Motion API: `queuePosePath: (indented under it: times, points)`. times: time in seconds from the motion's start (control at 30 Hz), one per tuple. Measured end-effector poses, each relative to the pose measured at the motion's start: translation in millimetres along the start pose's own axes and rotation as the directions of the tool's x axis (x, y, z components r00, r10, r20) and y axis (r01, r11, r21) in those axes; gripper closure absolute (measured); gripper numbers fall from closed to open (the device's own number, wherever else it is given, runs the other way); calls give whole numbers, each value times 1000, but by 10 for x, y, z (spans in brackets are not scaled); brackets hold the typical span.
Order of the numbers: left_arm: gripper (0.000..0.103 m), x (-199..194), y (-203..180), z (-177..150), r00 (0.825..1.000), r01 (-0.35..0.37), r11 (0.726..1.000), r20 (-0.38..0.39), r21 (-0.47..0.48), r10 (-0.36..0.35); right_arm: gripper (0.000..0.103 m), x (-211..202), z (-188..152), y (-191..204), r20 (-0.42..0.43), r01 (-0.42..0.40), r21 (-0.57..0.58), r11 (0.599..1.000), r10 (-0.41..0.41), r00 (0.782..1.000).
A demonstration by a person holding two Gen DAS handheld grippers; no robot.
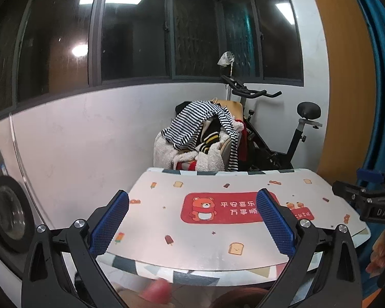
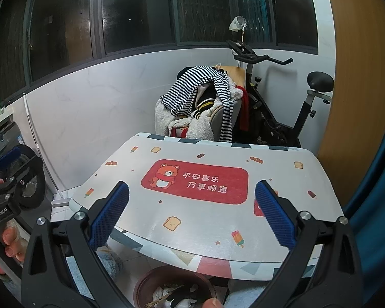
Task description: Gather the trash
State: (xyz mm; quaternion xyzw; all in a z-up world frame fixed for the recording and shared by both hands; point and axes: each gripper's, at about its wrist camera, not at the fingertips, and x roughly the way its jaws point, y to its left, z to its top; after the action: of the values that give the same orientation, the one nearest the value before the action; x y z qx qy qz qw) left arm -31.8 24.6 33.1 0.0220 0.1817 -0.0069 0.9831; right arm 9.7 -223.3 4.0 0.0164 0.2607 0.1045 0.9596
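Both the left gripper (image 1: 192,223) and right gripper (image 2: 192,214) hovered wide and empty over the bare bear-print table (image 2: 208,220); trash filled the brown round bin (image 2: 151,282) below, suggesting little remained.

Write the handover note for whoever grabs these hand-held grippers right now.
Left hand-held gripper: open, holding nothing, hovering over the white cartoon-print table.
Right hand-held gripper: open, holding nothing, above the same table.
Round brown bin sits on the floor below the table's near edge, with paper scraps and other rubbish already inside.
Done: no trash shows on the tabletop.
Left: check the floor around the bin; most of it is out of view.
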Motion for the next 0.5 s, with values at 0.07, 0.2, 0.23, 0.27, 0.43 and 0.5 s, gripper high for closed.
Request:
queuePosePath:
  times: [0.07, 0.2, 0.23, 0.27, 0.43, 0.5]
  points:
    - [6, 20, 26, 13, 1000, 2, 1000, -12, -13, -2, 6, -7, 1, 16, 2, 1, -2, 1000, -1, 1000]
    - [6, 1, 33, 20, 1000, -8, 1000, -8, -9, 8, 6, -7, 19, 2, 4, -1, 4, 1000, 1, 1000]
    - [6, -2, 35, 21, 1000, -7, 1000, -9, -9, 7, 6, -4, 15, 19, 4, 0, 2, 1000, 0, 1000]
    - [6, 6, 40, 24, 1000, -2, 1000, -10, -10, 2, 6, -3, 21, 0, 3, 1, 2, 1000, -1, 1000]
    - [6, 39, 90, 37, 999, 17, 999, -43, -37, -19, 6, -1, 19, 0, 3, 0, 4, 1000, 0, 1000]
    - [6, 61, 105, 37, 998, 21, 999, -53, -44, -23, 6, -6, 20, -7, 3, -2, 5, 1000, 2, 1000]
